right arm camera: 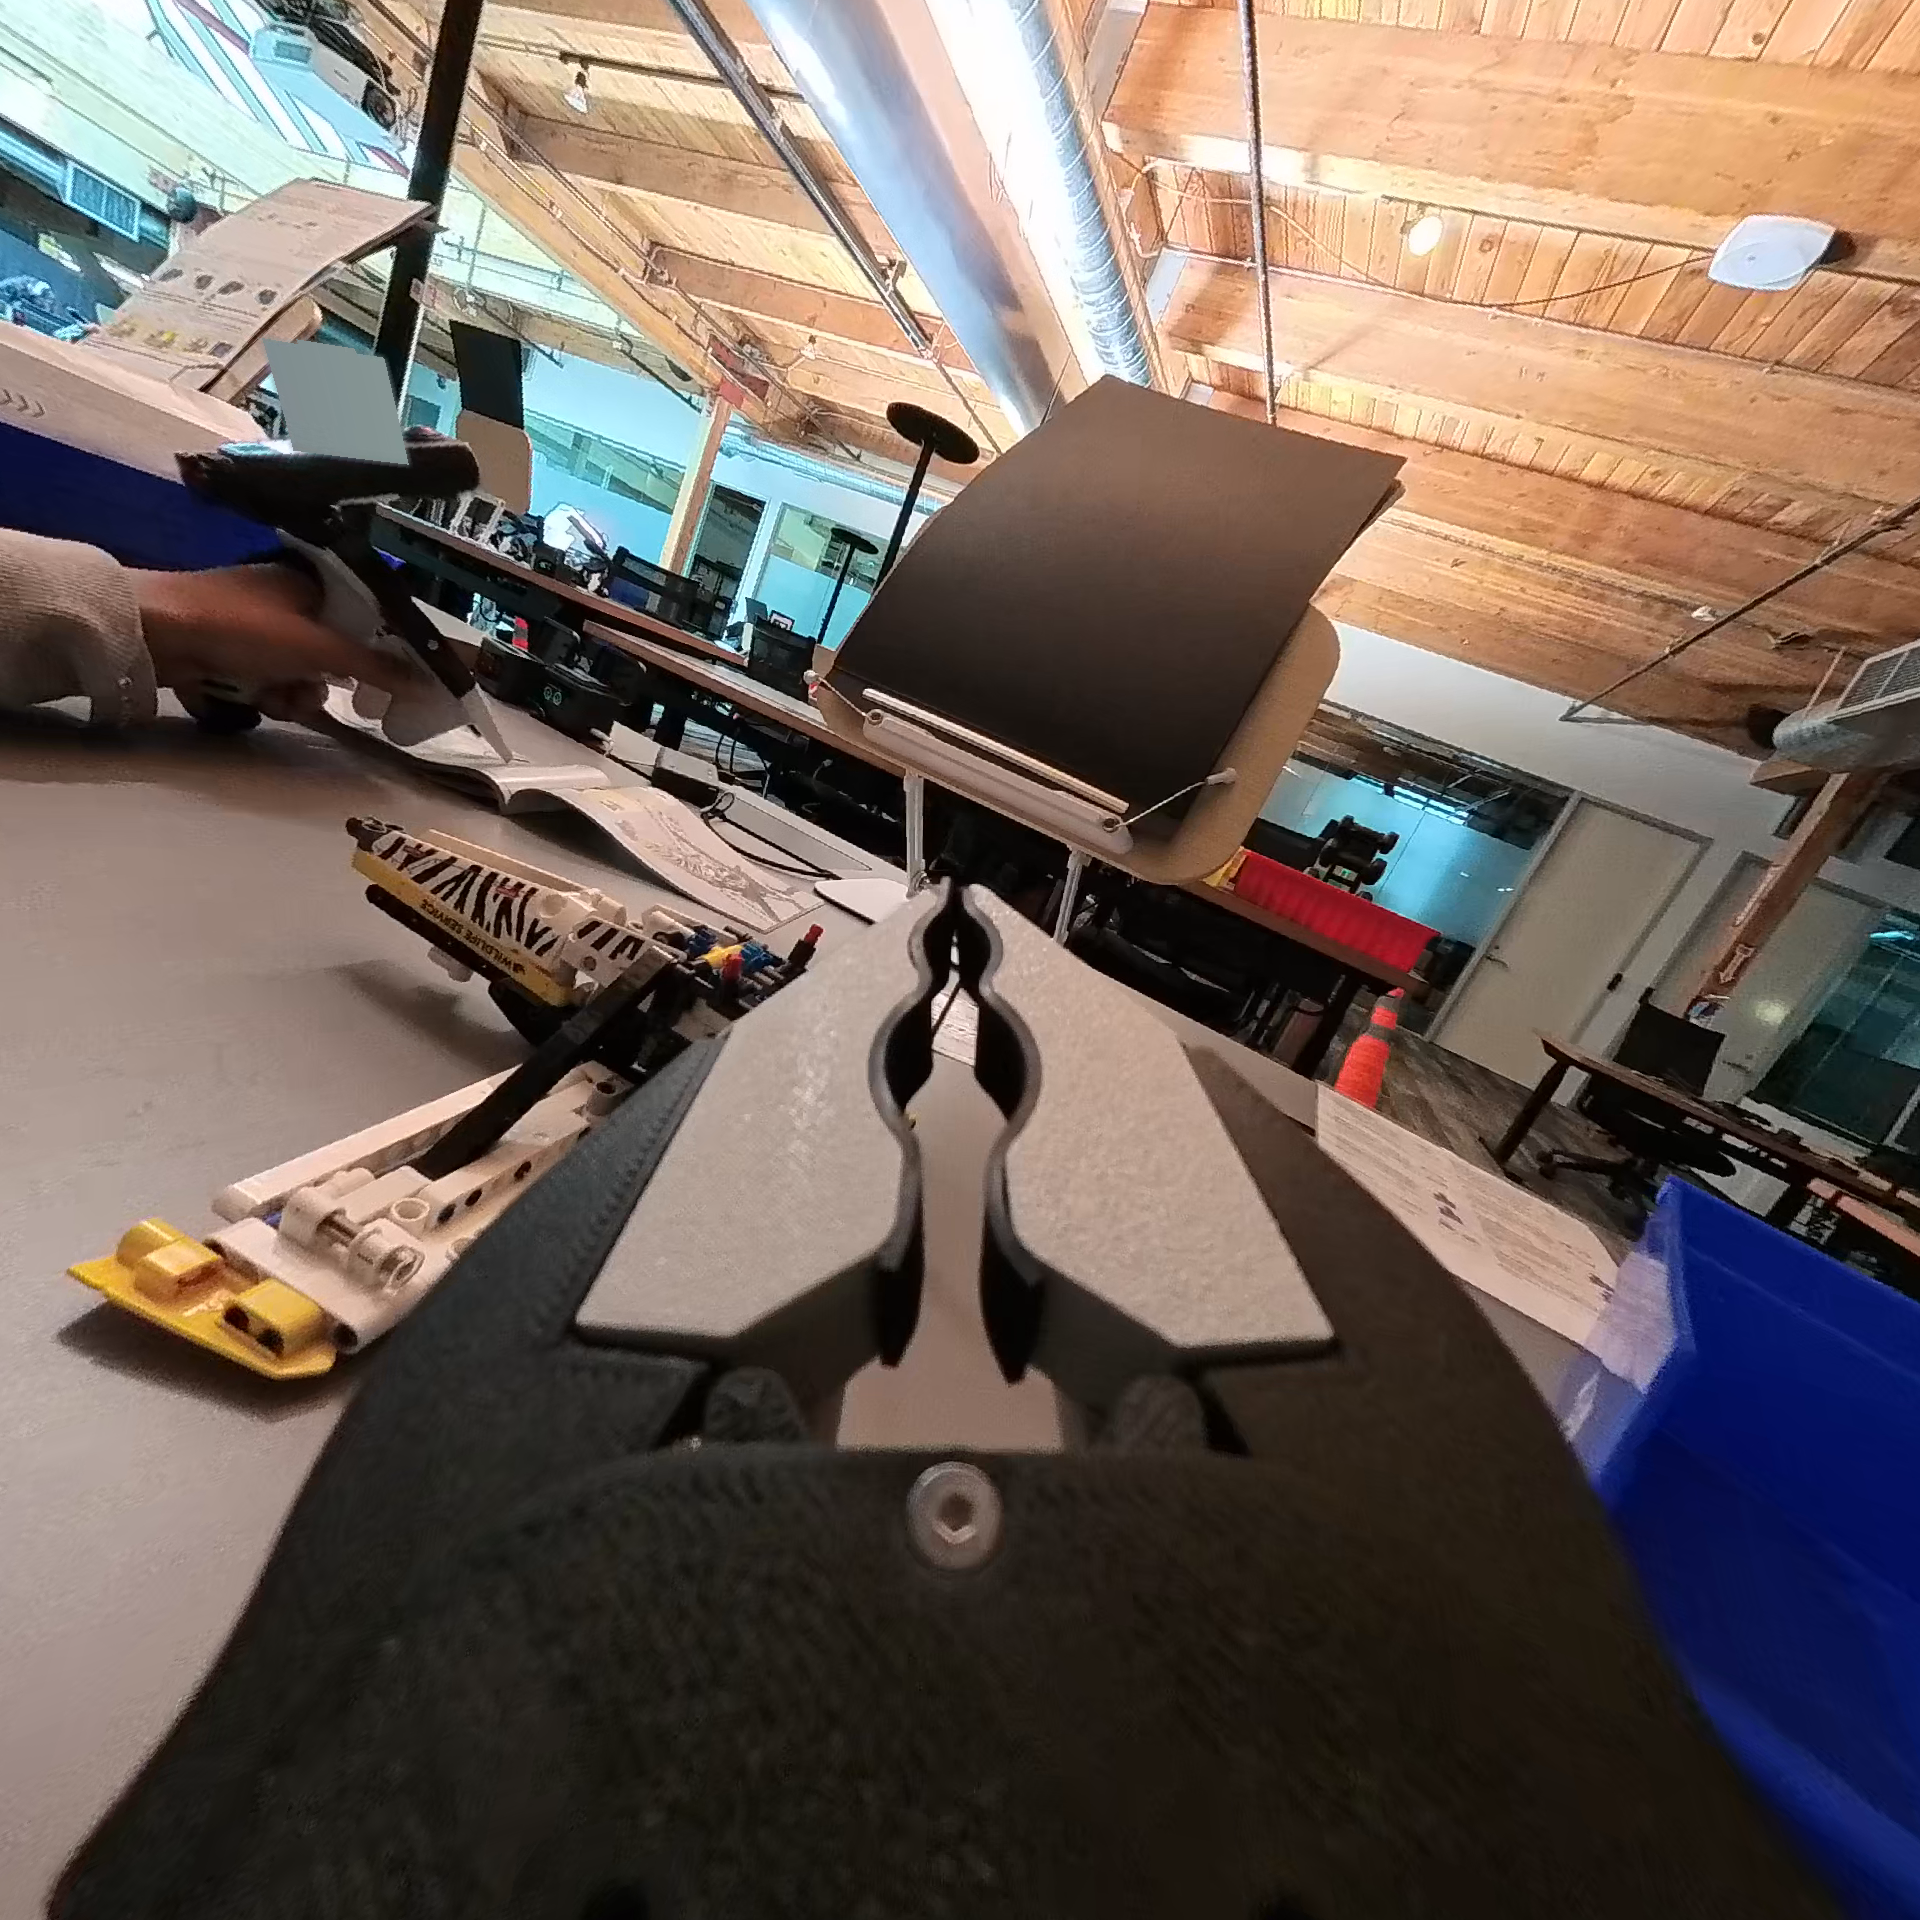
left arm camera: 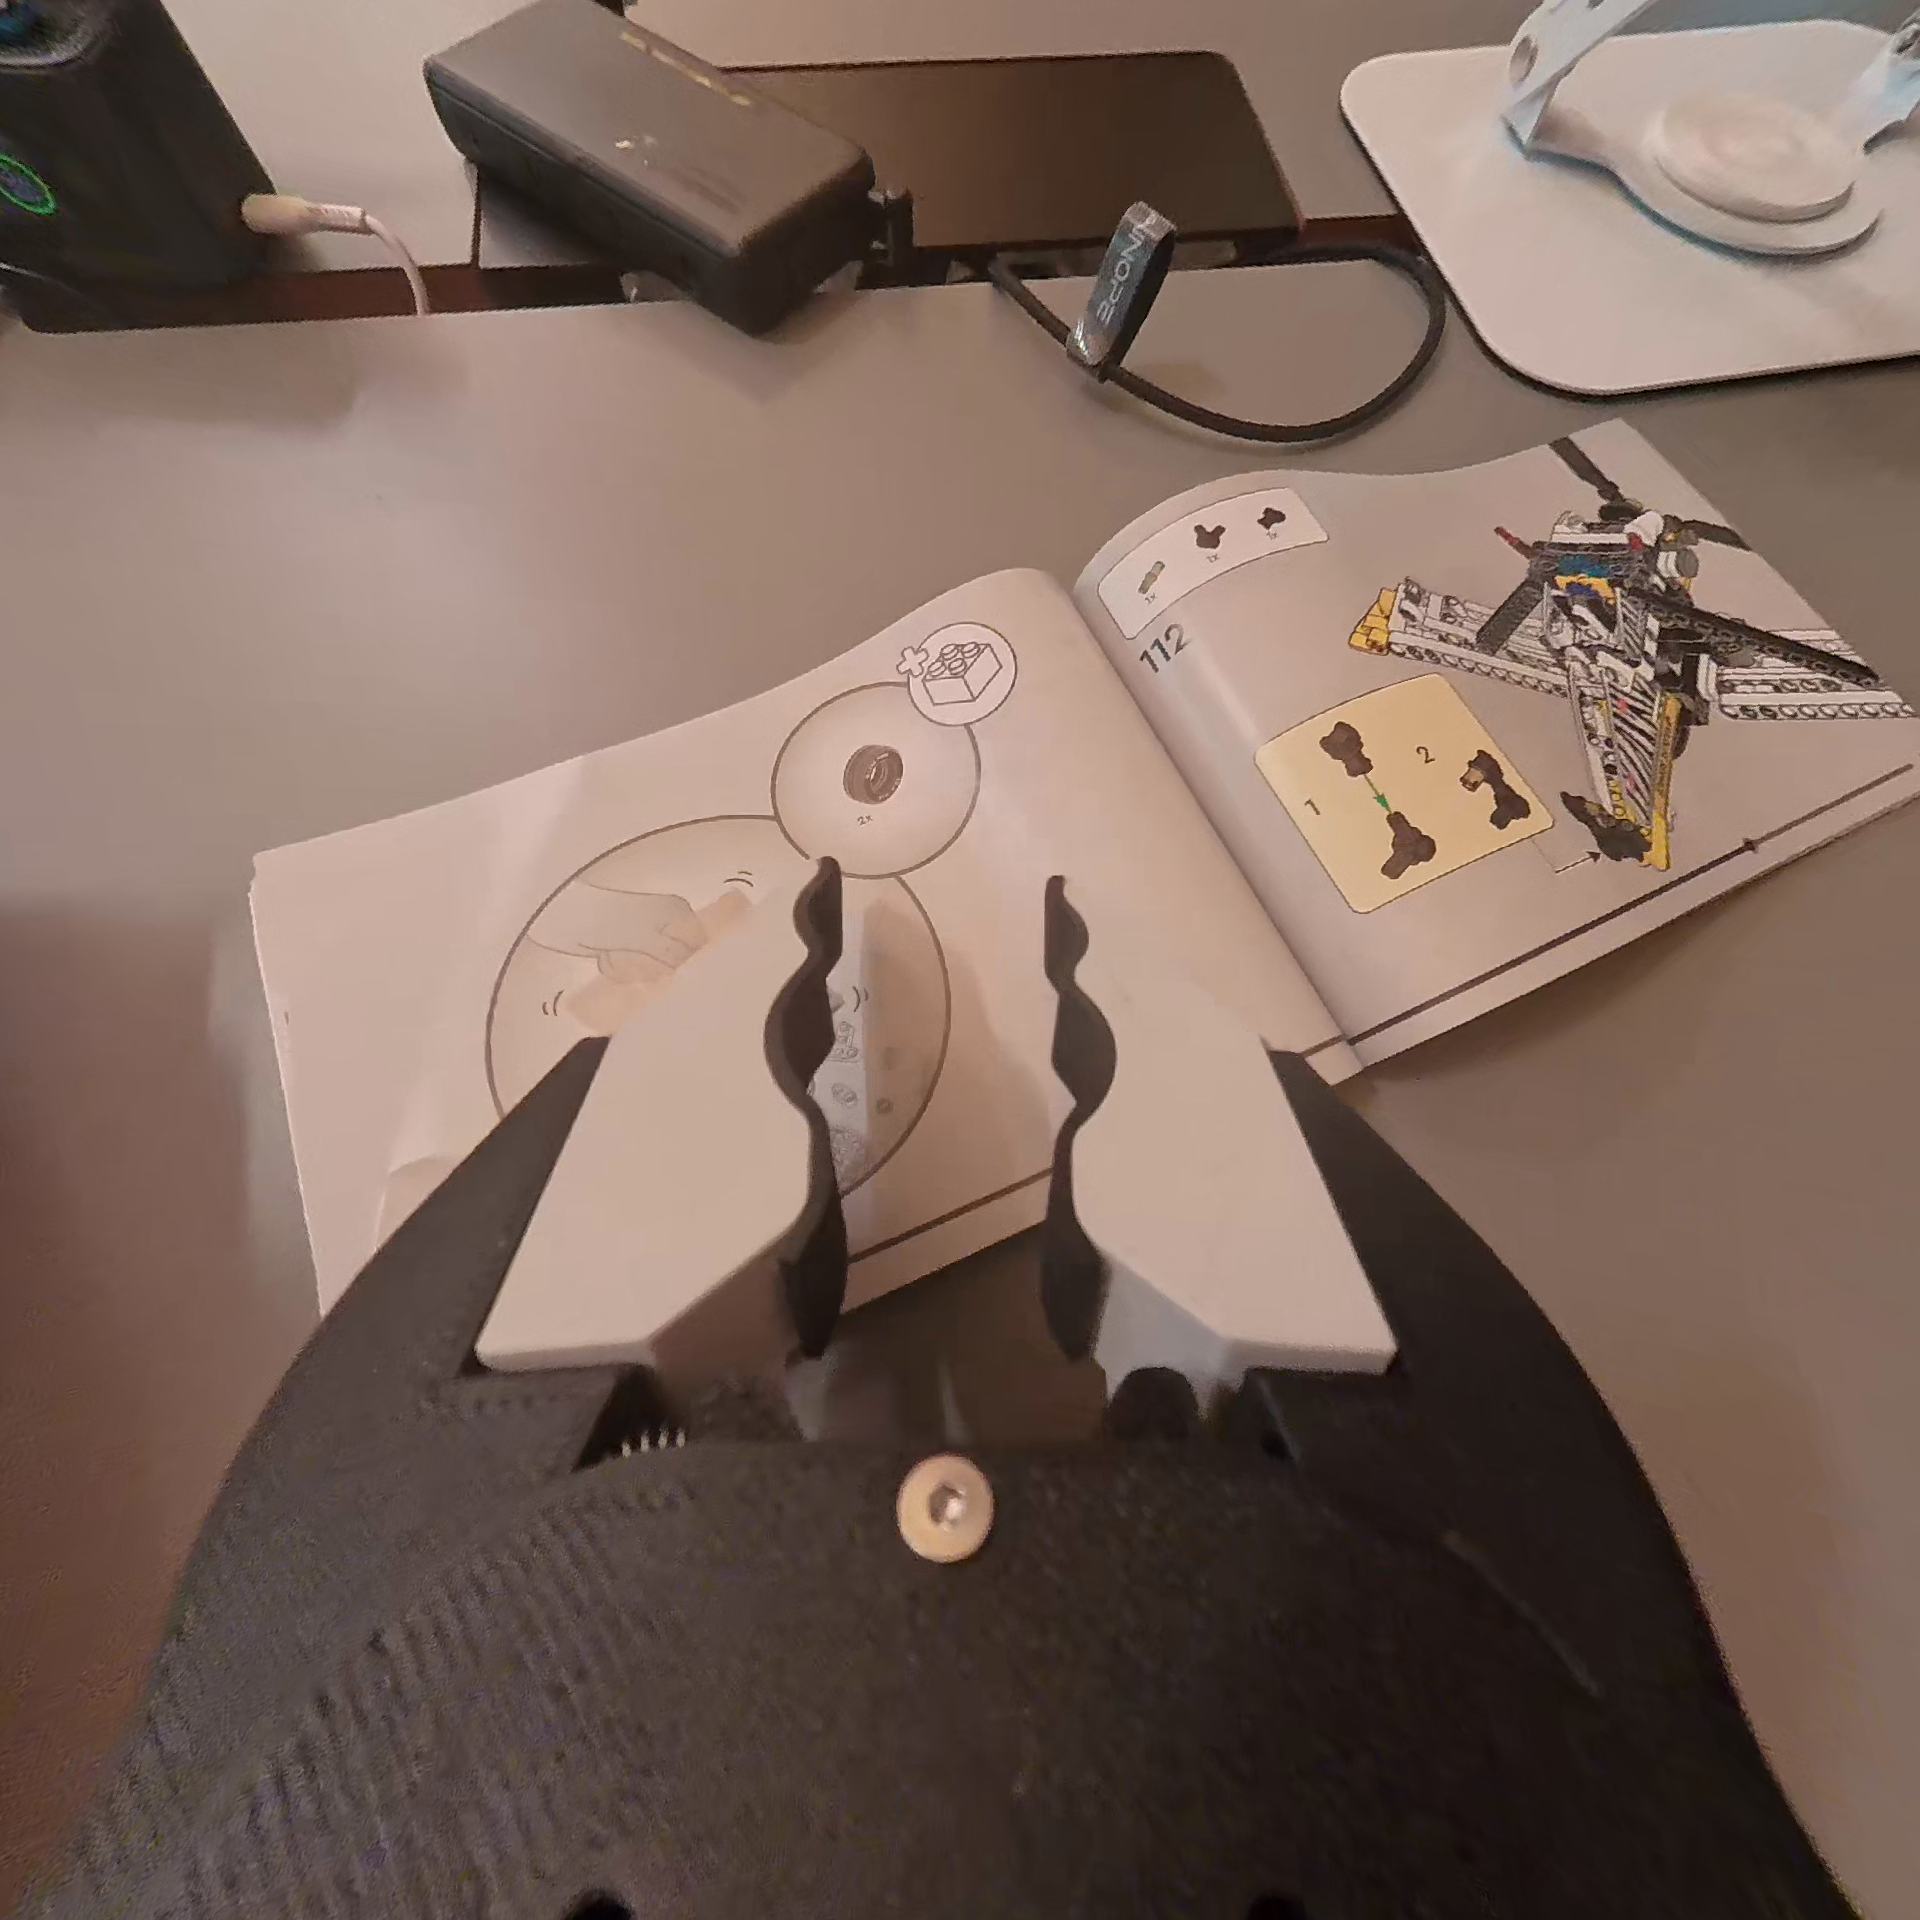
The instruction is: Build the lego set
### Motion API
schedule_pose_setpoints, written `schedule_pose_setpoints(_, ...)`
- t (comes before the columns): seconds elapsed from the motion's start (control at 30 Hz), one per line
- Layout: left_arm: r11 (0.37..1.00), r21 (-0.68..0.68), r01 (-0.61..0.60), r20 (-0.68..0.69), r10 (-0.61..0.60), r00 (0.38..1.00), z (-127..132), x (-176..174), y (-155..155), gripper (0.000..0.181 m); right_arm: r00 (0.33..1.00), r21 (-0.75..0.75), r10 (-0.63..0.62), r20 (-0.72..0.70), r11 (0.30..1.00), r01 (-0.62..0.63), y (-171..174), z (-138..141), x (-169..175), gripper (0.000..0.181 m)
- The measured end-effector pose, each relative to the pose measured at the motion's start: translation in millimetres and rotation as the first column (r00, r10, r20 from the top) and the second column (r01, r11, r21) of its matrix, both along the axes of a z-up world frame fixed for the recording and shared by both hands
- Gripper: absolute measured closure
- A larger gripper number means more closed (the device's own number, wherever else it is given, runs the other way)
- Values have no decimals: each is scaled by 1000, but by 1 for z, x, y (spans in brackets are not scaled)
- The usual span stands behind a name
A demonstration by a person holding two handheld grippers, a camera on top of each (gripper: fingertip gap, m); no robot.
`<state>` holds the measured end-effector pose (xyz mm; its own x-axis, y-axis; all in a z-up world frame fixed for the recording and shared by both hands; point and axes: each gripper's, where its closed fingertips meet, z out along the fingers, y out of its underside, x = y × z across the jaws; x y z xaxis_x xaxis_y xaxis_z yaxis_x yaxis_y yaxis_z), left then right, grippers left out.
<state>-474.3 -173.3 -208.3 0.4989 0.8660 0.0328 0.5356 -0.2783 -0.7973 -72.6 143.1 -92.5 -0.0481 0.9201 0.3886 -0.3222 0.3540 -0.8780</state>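
Observation:
My left gripper (left arm camera: 940, 881) is open and empty, its fingers hovering over the left page of the open instruction booklet (left arm camera: 1039, 727) on the grey table. My right gripper (right arm camera: 951, 896) is shut with nothing visible between its fingertips, held low over the table. The part-built lego model (right arm camera: 499, 914), with a zebra-striped white and yellow body and a long white wing ending in a yellow tip (right arm camera: 208, 1320), lies on the table just left of the right gripper. In the right wrist view the left gripper (right arm camera: 488, 727) shows farther off, held by a hand (right arm camera: 239, 644) over the booklet (right arm camera: 665, 821).
A black power brick (left arm camera: 644, 177) and a looped black cable (left arm camera: 1299, 364) lie behind the booklet. A white stand base (left arm camera: 1662, 260) sits at the far right; its tilted black board (right arm camera: 1101, 603) rises ahead. A blue bin (right arm camera: 1766, 1455) and a paper sheet (right arm camera: 1455, 1216) lie to the right. Tip to tip, the grippers are about 55 cm apart. The black power brick (left arm camera: 644, 177) sits 20 cm or so from the ends of my left fingers.

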Motion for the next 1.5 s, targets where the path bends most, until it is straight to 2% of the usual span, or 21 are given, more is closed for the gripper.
schedule_pose_setpoints(0.13,1000,-11,2,-54,-2,999,10,0,-3,140,1000,-3,-1,-4,1000,1,0,0,0,181)
schedule_pose_setpoints(0.33,999,54,4,-166,5,986,42,7,-5,139,1000,-20,-11,-9,1000,11,4,2,0,181)
schedule_pose_setpoints(0.43,964,241,115,-142,-83,986,59,58,22,133,999,-46,-31,-9,998,30,9,3,-1,181)
schedule_pose_setpoints(0.5,910,362,203,-246,-117,962,75,96,45,135,999,-72,-48,-11,996,47,14,5,-2,181)
schedule_pose_setpoints(0.53,910,330,251,-276,-161,947,73,112,57,137,999,-85,-50,-15,995,48,16,5,-1,181)
schedule_pose_setpoints(0.57,938,243,248,-274,-178,945,63,119,60,145,999,-101,-50,-22,994,47,18,7,0,181)
schedule_pose_setpoints(0.63,971,102,218,-313,-177,933,54,123,62,146,998,-140,-52,-48,989,45,24,10,4,181)
schedule_pose_setpoints(0.67,969,101,225,-341,-179,923,56,127,65,147,997,-163,-50,-63,986,39,27,13,6,181)
schedule_pose_setpoints(0.83,931,265,252,-383,-138,913,75,134,62,145,997,-306,2,-80,952,-27,44,17,8,181)
schedule_pose_setpoints(1.0,914,320,249,-305,-149,941,66,129,61,140,995,-378,15,-97,924,-51,54,19,9,181)
schedule_pose_setpoints(1.17,906,291,307,-293,-221,930,61,138,74,138,993,-352,19,-115,934,-58,49,20,11,181)
schedule_pose_setpoints(1.33,889,293,353,-364,-238,901,73,151,82,139,990,-389,-27,-137,921,-29,58,22,16,181)
schedule_pose_setpoints(1.5,884,273,379,-342,-279,897,68,155,90,131,998,-362,-39,-45,932,20,55,15,-1,181)
